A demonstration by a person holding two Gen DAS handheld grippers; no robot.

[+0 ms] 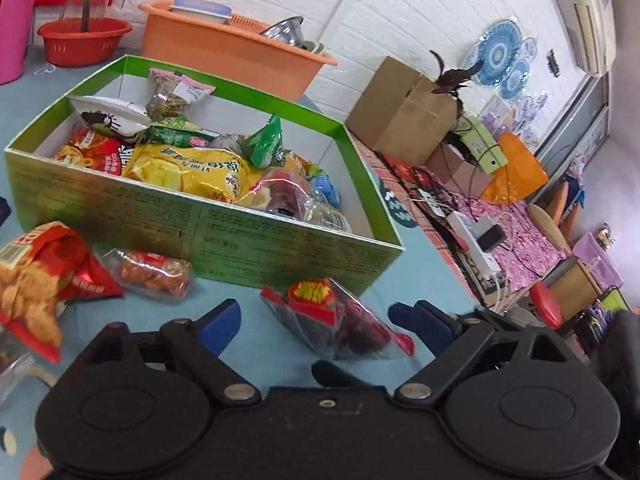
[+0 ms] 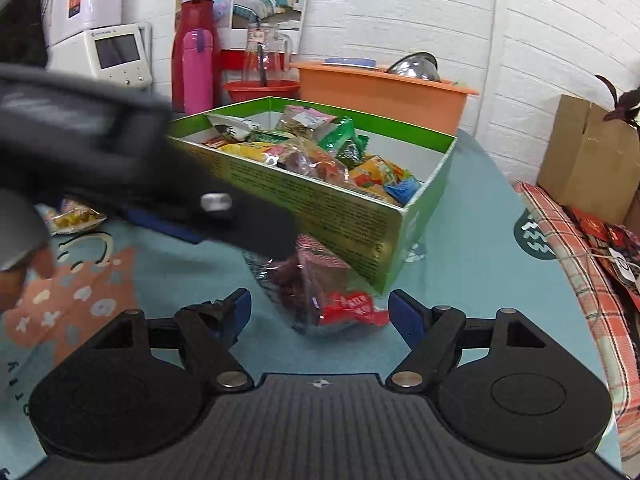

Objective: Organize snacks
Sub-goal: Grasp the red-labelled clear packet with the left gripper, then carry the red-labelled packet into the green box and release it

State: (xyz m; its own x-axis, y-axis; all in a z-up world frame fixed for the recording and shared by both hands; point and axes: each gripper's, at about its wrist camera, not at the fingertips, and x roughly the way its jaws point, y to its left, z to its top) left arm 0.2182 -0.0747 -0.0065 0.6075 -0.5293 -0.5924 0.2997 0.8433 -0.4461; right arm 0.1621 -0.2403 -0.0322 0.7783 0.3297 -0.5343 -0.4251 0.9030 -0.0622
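A green cardboard box (image 1: 208, 224) (image 2: 360, 216) holds several snack packets. On the blue mat in front of it lies a clear packet of dark red snacks with a red label (image 1: 340, 320) (image 2: 320, 292). My left gripper (image 1: 316, 320) is open, and the packet lies between its blue fingertips. My right gripper (image 2: 320, 312) is open too, its tips on either side of the same packet. In the right wrist view the left gripper's blurred black body (image 2: 120, 168) reaches in from the left over the packet. A red chip bag (image 1: 36, 280) and a clear packet of orange snacks (image 1: 154, 274) lie left of the box.
An orange tub (image 1: 236, 48) (image 2: 384, 92) with bowls, a red basin (image 1: 82, 40) and a pink flask (image 2: 197, 72) stand behind the box. A brown carton (image 1: 400, 108) and a power strip (image 1: 476, 248) sit right of the table edge. A yellow snack packet (image 2: 76, 216) lies at the left.
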